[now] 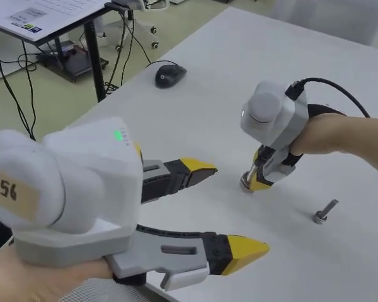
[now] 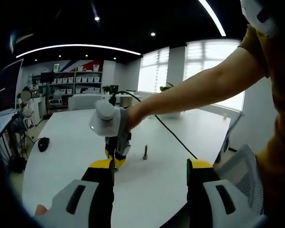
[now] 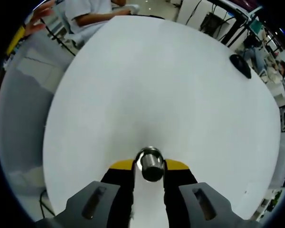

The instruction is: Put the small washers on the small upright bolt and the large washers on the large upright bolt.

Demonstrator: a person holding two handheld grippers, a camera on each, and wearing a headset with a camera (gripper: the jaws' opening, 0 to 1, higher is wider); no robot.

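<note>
On the bench (image 1: 252, 75), the large bolt (image 3: 150, 164) is clasped upright between the closed jaws of the right gripper (image 1: 255, 184); the small bolt (image 1: 324, 212) is seen at its 4 o'clock. The left gripper (image 1: 234, 207) is held wide open, empty.

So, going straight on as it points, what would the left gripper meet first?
Likely the right gripper, shut on the bolt, or the hand behind it, almost dead ahead; depth unclear.
</note>
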